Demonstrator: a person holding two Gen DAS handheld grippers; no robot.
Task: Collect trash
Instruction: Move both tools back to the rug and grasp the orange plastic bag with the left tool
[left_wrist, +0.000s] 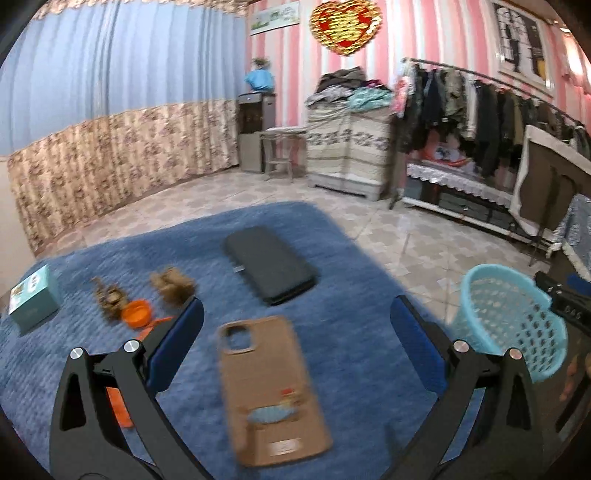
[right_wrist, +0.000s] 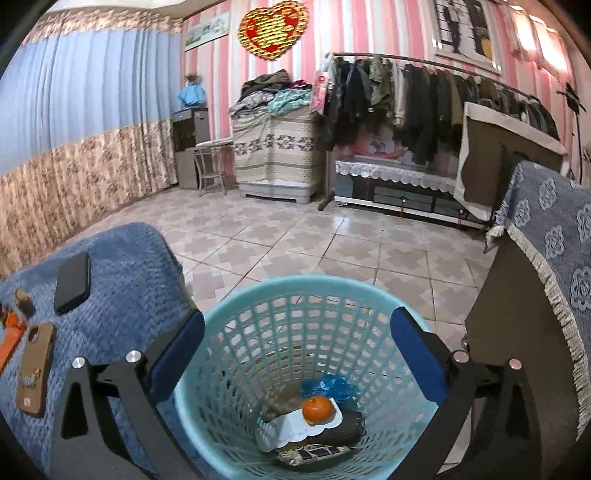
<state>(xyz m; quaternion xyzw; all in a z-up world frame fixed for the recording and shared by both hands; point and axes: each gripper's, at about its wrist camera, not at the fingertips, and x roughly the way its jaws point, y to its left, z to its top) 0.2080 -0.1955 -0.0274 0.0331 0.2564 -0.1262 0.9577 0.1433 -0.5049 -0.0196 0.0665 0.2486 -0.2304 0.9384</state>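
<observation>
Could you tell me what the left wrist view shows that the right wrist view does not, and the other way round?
Only the left wrist view shows the teal box at the blanket's far left edge and the open left gripper above the tan phone case. Only the right wrist view shows inside the basket: an orange, white paper and a blue wrapper, with the open, empty right gripper above. Both show the blue blanket, the black phone, the tan case and the basket.
</observation>
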